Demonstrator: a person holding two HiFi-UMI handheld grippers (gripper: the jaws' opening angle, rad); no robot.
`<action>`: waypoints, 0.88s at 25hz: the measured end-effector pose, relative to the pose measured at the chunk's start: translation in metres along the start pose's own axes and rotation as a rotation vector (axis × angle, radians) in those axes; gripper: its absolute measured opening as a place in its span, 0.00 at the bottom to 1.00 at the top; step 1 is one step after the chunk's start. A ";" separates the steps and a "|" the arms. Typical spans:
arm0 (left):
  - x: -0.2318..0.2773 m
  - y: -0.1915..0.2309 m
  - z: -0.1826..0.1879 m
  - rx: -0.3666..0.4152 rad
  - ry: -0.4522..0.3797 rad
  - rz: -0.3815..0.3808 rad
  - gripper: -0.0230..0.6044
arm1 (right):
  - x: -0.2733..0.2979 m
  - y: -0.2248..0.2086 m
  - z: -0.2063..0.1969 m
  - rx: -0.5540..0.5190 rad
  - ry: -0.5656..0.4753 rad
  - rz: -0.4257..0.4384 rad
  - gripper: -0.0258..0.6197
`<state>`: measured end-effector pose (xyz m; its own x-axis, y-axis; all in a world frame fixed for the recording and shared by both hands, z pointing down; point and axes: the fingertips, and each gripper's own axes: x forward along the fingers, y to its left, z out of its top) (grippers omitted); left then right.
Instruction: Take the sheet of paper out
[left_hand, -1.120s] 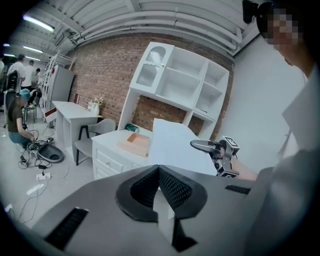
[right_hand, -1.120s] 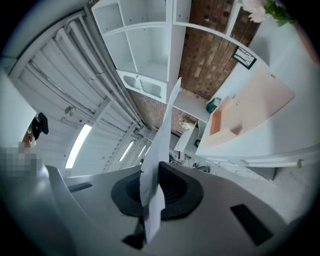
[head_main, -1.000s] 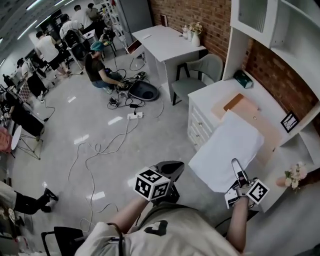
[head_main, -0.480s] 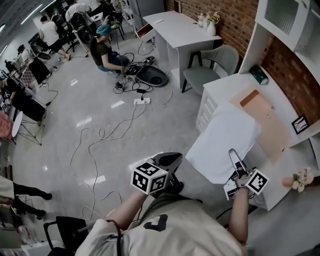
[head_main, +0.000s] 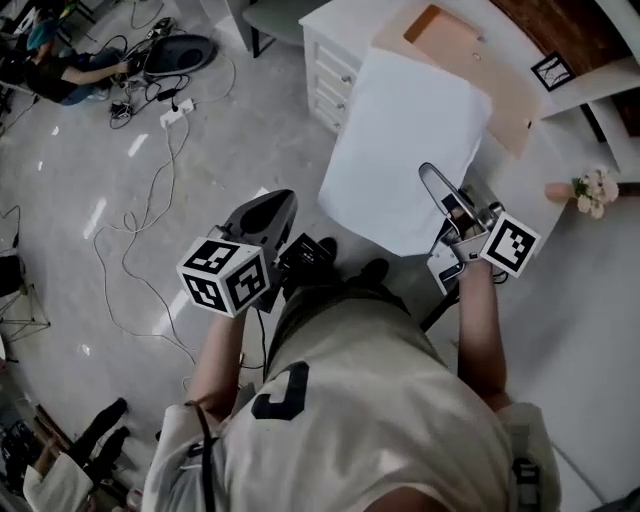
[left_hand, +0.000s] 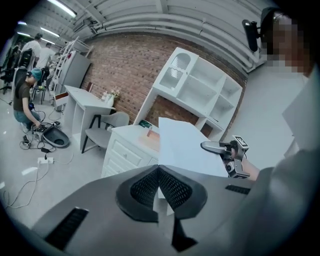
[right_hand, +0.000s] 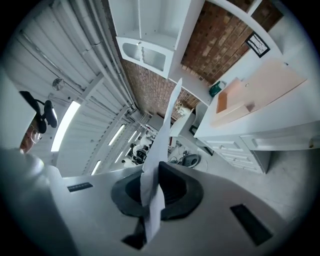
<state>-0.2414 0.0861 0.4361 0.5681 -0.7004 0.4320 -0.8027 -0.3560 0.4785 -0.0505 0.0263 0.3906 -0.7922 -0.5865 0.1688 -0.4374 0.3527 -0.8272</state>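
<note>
The white sheet of paper (head_main: 405, 140) hangs in the air between the desk's front edge and me. My right gripper (head_main: 435, 180) is shut on its near edge. In the right gripper view the sheet (right_hand: 162, 135) rises edge-on from between the pinched pads of the right gripper (right_hand: 159, 167). My left gripper (head_main: 288, 198) is lower left of the sheet, apart from it, with its jaws shut and nothing in them. The left gripper view shows that gripper (left_hand: 158, 172) pointing toward the sheet (left_hand: 187, 145) and the right gripper (left_hand: 210, 146). A tan folder (head_main: 460, 45) lies open on the desk.
A white desk (head_main: 335, 60) with drawers stands ahead, bearing a small picture frame (head_main: 552, 70) and a vase of flowers (head_main: 592, 188). Cables (head_main: 150, 200) trail over the grey floor at left. A person (head_main: 60, 65) crouches far left. White shelves (left_hand: 200, 85) rise above the desk.
Both grippers have drawn back from the desk toward me, the right one bringing the sheet along. The head view has tipped further down, so the desk sits higher in the picture.
</note>
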 end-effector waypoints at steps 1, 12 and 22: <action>0.006 0.003 -0.002 -0.001 0.017 -0.014 0.06 | -0.006 -0.002 -0.001 0.006 -0.013 -0.024 0.08; 0.047 -0.049 -0.017 0.066 0.115 -0.175 0.06 | -0.085 -0.022 -0.008 0.014 -0.133 -0.161 0.08; 0.055 -0.150 -0.039 0.178 0.127 -0.227 0.06 | -0.178 -0.030 -0.014 0.028 -0.219 -0.117 0.08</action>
<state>-0.0825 0.1255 0.4175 0.7458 -0.5117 0.4265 -0.6652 -0.6054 0.4370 0.0976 0.1306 0.3926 -0.6246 -0.7671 0.1465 -0.5064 0.2549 -0.8238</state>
